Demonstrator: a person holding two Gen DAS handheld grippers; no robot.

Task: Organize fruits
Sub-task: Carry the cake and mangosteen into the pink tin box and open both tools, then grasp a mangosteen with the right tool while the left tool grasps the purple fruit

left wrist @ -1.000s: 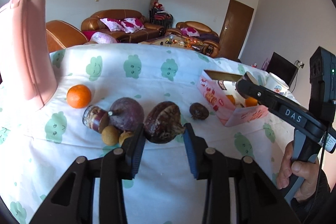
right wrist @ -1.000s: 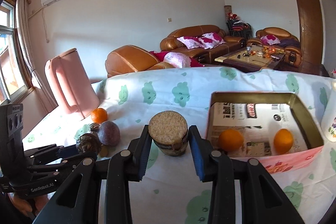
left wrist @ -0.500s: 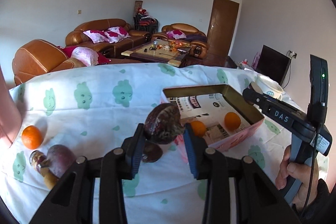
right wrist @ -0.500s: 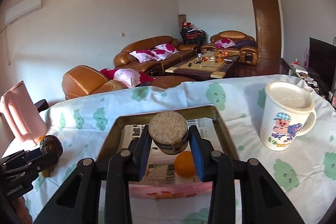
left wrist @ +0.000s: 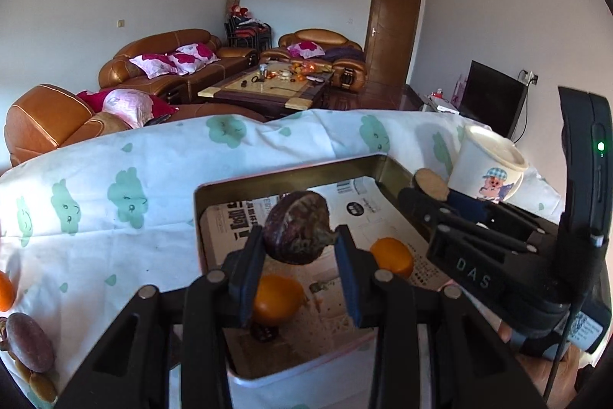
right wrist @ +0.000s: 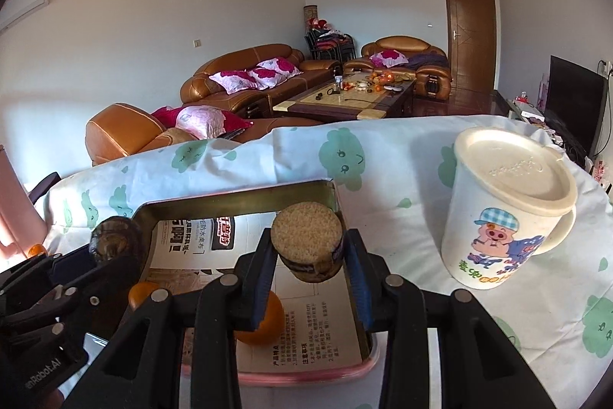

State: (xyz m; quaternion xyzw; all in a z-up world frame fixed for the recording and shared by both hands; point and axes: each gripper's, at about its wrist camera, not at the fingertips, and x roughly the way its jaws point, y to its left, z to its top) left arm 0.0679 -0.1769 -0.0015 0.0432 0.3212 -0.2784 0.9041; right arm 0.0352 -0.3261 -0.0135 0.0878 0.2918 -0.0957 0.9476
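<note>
My left gripper (left wrist: 300, 250) is shut on a dark, wrinkled purple-brown fruit (left wrist: 297, 232) and holds it in the air over the pink tin box (left wrist: 268, 179). The box is lined with printed paper and holds two oranges (left wrist: 276, 299) (left wrist: 392, 255) and a small dark fruit (left wrist: 264, 332). My right gripper (right wrist: 310, 257) is shut on a small cork-lidded jar (right wrist: 308, 244), over the box's (right wrist: 230, 200) far right corner. An orange (right wrist: 268, 324) lies under its fingers. In the right wrist view the left gripper (right wrist: 111, 252) and its fruit (right wrist: 113, 238) show at the left.
A white lidded mug (right wrist: 505, 217) with a cartoon pig stands just right of the box. At the left on the cloud-print cloth (left wrist: 115, 217) lie a purple fruit (left wrist: 28, 342), an orange (left wrist: 5, 290) and small tan fruits (left wrist: 42, 386). Sofas stand beyond the table.
Both grippers have swung right, away from the fruit pile. The left one, still holding the dark fruit, now hangs over the box. The right one with the jar has neared the mug.
</note>
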